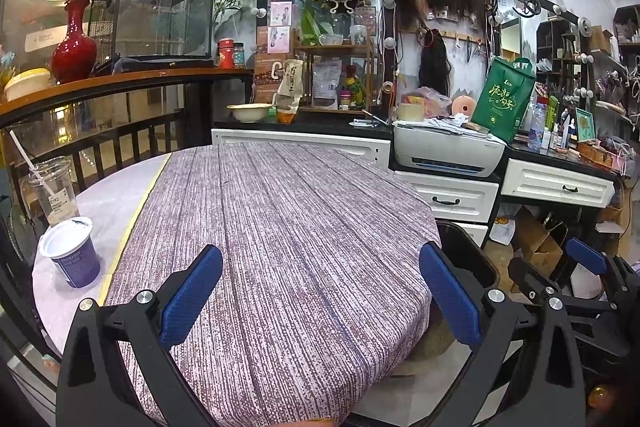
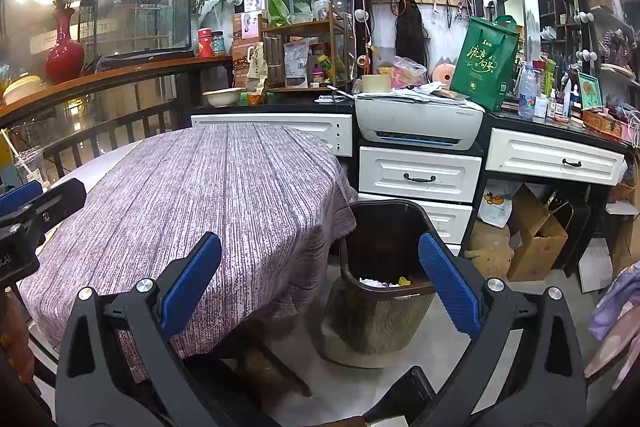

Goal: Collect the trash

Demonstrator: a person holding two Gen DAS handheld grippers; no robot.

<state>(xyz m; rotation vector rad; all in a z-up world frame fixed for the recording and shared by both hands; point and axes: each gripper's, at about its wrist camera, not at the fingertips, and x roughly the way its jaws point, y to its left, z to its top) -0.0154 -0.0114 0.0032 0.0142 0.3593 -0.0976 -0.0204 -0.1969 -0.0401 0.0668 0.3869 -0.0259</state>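
Observation:
A brown trash bin [image 2: 384, 279] stands on the floor right of the table, with crumpled paper and a yellow scrap inside. A blue yogurt cup [image 1: 72, 251] and a clear plastic cup with a straw [image 1: 50, 189] stand on the table's left edge. My left gripper [image 1: 320, 291] is open and empty over the purple-striped tablecloth [image 1: 280, 227]. My right gripper [image 2: 320, 279] is open and empty, above the table's right edge and the bin. The right gripper also shows at the right of the left wrist view [image 1: 560, 267], and the left gripper at the left of the right wrist view [image 2: 32, 203].
A black counter [image 2: 280, 105] with white drawers [image 2: 420, 179] runs behind the table, holding a printer [image 2: 420, 127], a green bag [image 2: 484, 63] and bottles. Cardboard boxes [image 2: 536, 235] sit under the counter. A railing shelf with a red vase [image 1: 74, 47] lies left.

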